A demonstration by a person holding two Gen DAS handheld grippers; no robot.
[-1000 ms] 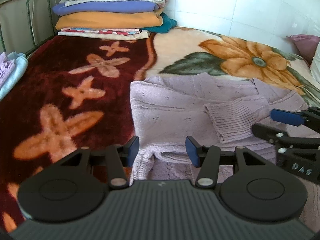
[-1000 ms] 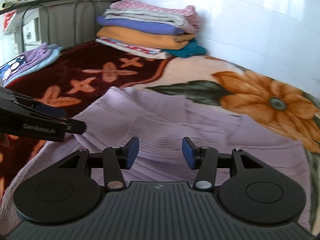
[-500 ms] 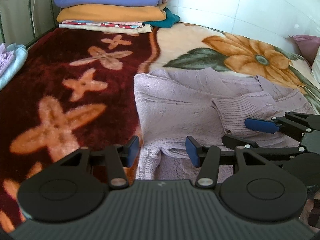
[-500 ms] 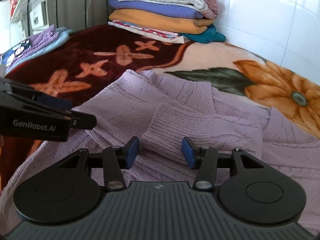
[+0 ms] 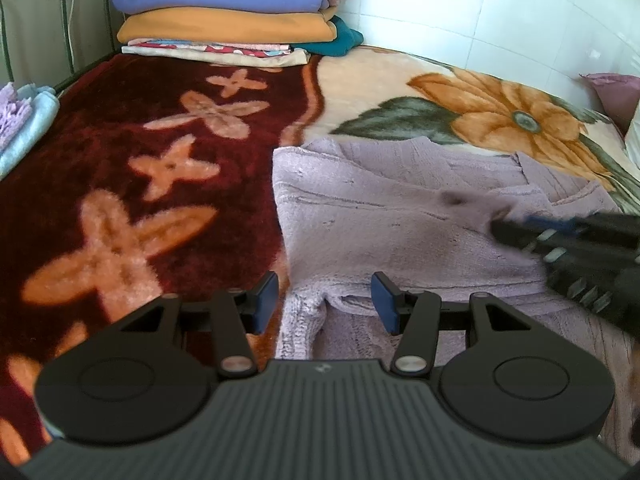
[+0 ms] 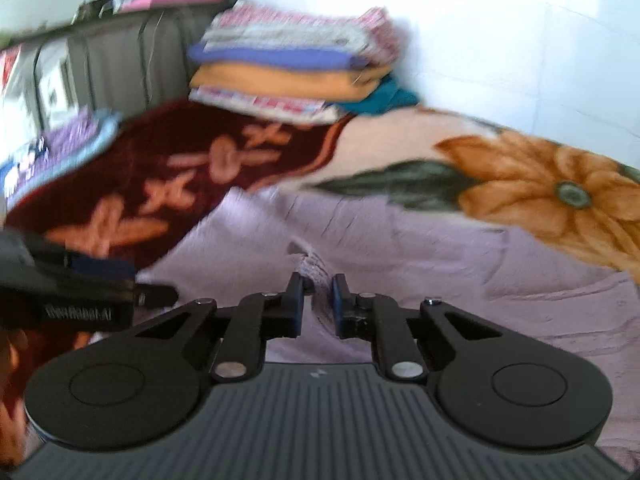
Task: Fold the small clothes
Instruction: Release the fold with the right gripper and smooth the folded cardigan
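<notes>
Two grippers work one lilac sweater (image 5: 400, 216) that lies spread on the bed (image 5: 120, 184), partly on the dark red half of the blanket and partly on the flowered half.

1. Right gripper (image 6: 317, 300): its jaws are closing, and they stand narrow. A ribbed fold of the knit, apparently the sleeve cuff (image 6: 314, 268), sits between the pads and looks pinched. The right wrist view is smeared by motion, so the exact depth of the bite cannot be read. In the left wrist view this gripper appears as a dark blur over the right part of the sweater.

2. Left gripper (image 5: 324, 306): jaws stand half apart and hold nothing. The near left corner of the sweater, a bunched hem edge (image 5: 304, 316), lies between and just below the pads without being pressed.

3. Step in hand, as judged: securing the sleeve so that it can be carried across the body of the sweater. The sleeve fold is begun; the body folds are not yet made.

4. Next move, as judged: confirm that the right grip holds the cuff alone and not the layer under it, then lift only enough to clear the body and lay the sleeve flat across it. The left gripper can pin or take the near hem to stop the loose knit from dragging.

A stack of folded linens (image 5: 232, 12) stands at the far end of the bed, well apart from the work.
</notes>
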